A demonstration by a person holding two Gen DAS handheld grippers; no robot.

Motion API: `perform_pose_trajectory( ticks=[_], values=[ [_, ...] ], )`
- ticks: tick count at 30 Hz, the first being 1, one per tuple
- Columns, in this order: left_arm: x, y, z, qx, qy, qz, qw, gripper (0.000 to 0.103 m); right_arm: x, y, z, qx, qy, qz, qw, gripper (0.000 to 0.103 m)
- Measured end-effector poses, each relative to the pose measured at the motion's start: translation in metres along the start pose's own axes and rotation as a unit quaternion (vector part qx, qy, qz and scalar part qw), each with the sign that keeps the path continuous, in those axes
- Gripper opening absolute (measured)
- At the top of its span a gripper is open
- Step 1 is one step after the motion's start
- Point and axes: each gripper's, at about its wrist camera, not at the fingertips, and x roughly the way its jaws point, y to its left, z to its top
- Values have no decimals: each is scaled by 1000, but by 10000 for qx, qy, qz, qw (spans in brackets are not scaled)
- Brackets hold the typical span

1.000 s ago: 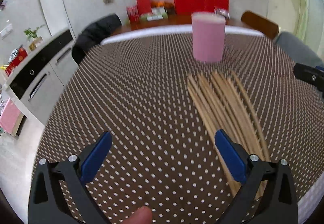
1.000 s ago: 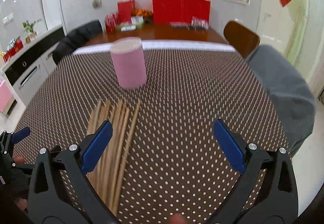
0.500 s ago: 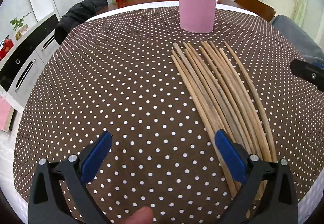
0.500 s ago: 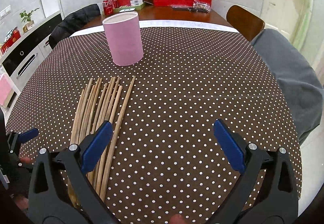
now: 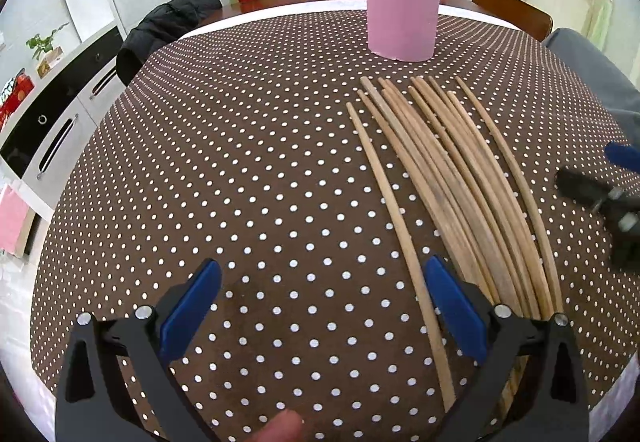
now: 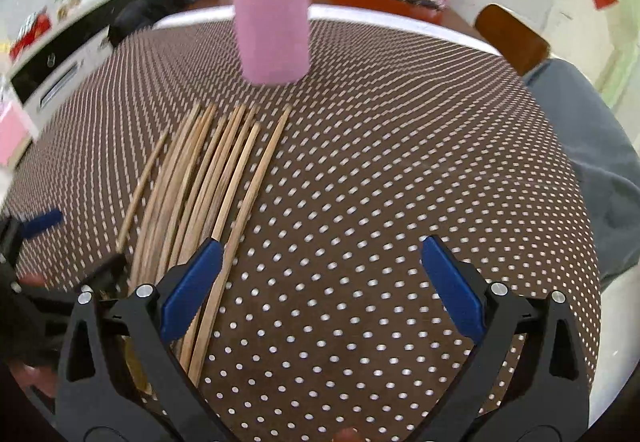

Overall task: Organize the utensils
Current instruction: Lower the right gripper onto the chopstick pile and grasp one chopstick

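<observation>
Now both wide-open tools, left tool (image 5: pixel 322 306) and right tool (image 6: pixel 320 290), have come lower toward the long thin wooden chopsticks (image 5: pixel 448 178) before the pink cylindrical holder (image 5: pixel 401 11), so grasping seems next.

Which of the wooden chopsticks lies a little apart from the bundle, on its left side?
The leftmost chopstick, seen from the left wrist: a gap of tablecloth separates it from the other chopsticks, which lie tight together.

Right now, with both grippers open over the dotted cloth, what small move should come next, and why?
Probably shift the left gripper a little to its right and lower it over the leftmost wooden chopstick. Its jaws stand wide open and empty, that stick lies slightly apart from the bundle and runs just inside the right jaw, and the tall pink cylindrical holder stands upright beyond the sticks, ready to receive it.
</observation>
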Motion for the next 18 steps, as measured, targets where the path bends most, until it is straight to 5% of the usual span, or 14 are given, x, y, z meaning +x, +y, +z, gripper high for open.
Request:
perform_pose_trajectory(
  ticks=[6, 10, 16, 18],
  values=[
    [-1, -1, -1, 150, -16, 57, 9999, 100, 20, 15, -4, -374, 111, -50, 9992, 92],
    [4, 1, 8, 213, 3, 140, 9997, 100, 18, 12, 1, -333, 209, 150, 9991, 66],
    [13, 0, 25, 401, 9, 216, 9990, 100, 32, 11, 21, -174, 288, 302, 9990, 64],
    [17, 1, 31, 372, 17, 110, 9992, 100, 36, 13, 26, -172, 279, 358, 9988, 53]
  ],
)
